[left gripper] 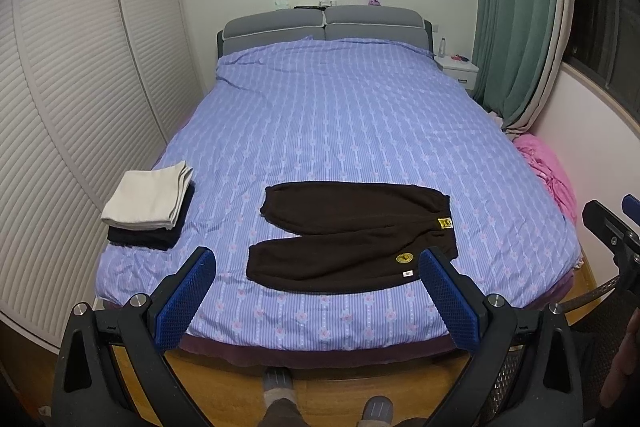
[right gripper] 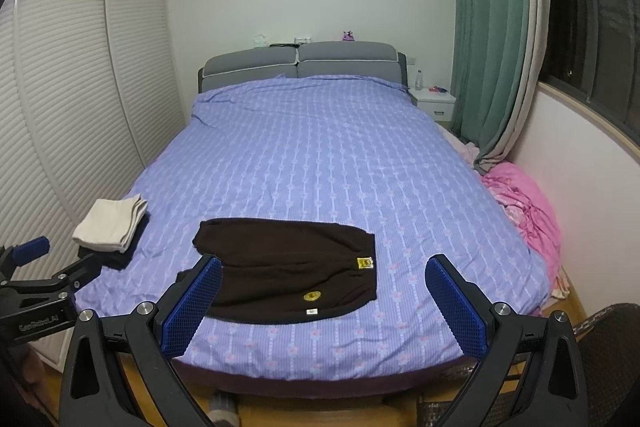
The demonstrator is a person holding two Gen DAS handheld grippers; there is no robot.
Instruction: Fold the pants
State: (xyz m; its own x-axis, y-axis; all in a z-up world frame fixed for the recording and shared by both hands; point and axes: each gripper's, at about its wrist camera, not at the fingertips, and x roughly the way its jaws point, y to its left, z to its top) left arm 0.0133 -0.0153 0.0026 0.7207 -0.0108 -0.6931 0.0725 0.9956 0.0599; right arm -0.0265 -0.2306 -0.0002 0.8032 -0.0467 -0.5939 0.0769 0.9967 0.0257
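Pants (left gripper: 352,235), dark, soft and limp, lie flat on bed (left gripper: 340,115); both grippers (left gripper: 320,267) (right gripper: 324,279) hover apart-fingered, waistband corners look best to pinch.

The left finger pad (right gripper: 192,307) is covering one cuff of the dark brown pants (right gripper: 288,275) in the right wrist view. The yellow patches' markings are staying too small to read. The folded black garment (left gripper: 148,233) is lying mostly under the cream one (left gripper: 148,195), and the feet (left gripper: 280,399) are being cut off by the bottom edge.

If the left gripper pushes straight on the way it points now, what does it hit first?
Most likely the dark brown pants, spread flat on the bed. The left gripper is open and the pants lie between its fingertips, though depth is hard to judge.
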